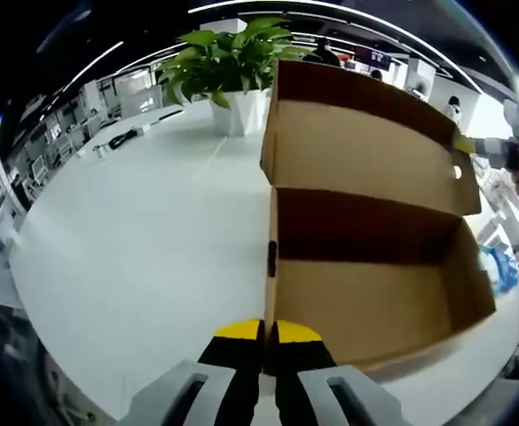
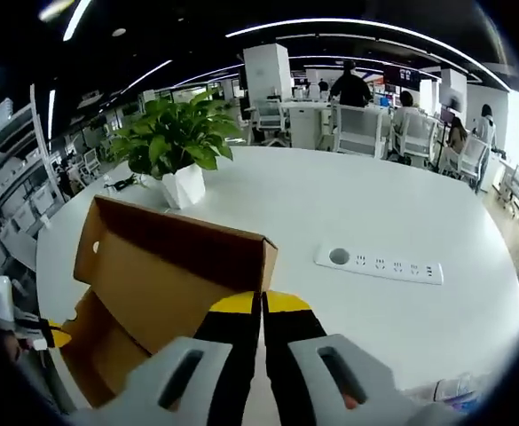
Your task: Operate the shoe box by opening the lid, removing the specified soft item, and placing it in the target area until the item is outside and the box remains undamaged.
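Note:
A brown cardboard shoe box (image 1: 374,311) stands open on the white table, its lid (image 1: 357,151) raised upright behind it. Bare cardboard is all that shows inside. My left gripper (image 1: 267,332) is shut on the top edge of the box's near end wall, one yellow-tipped jaw on each side. In the left gripper view, my right gripper (image 1: 466,145) comes in from the right and pinches the lid's free edge. In the right gripper view, my right gripper (image 2: 262,303) is shut on the corner of the lid (image 2: 170,257). The left gripper's yellow tip (image 2: 57,336) shows low at the left.
A potted plant (image 1: 228,67) in a white pot (image 2: 183,186) stands on the table behind the box. A white power strip (image 2: 381,264) lies to the right. Something blue (image 1: 499,266) lies past the box. Chairs and seated people (image 2: 350,89) are at desks beyond the table.

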The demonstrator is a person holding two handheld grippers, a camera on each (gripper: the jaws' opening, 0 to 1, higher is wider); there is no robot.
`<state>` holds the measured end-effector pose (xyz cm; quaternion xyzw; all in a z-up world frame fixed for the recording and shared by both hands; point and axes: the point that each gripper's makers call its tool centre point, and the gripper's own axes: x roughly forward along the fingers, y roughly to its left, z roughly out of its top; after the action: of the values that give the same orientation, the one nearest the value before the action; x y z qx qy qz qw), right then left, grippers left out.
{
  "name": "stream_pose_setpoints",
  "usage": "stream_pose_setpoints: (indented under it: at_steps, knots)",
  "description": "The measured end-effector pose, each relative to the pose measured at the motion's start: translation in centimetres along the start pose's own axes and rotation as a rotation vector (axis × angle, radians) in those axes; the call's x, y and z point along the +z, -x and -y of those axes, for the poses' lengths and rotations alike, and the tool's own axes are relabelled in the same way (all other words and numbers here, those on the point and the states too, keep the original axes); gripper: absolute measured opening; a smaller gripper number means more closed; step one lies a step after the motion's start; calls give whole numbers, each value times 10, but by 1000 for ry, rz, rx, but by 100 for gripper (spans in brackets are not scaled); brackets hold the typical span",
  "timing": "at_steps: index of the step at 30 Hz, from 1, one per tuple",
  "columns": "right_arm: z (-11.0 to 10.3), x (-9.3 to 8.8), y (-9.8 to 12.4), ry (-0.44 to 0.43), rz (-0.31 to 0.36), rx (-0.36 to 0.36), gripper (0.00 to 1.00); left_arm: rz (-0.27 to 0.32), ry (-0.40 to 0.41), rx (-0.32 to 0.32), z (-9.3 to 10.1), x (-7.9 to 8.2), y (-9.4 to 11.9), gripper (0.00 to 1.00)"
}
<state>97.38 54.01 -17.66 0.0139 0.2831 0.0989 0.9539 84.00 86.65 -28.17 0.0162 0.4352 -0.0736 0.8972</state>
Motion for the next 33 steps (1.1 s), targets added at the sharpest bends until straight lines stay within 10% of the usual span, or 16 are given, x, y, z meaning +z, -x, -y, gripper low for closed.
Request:
stream_pose_setpoints:
  at_steps: [33]
  knots:
    - [-33,-16,80,264,400,-30,0,32,9,9,2,3,0,3]
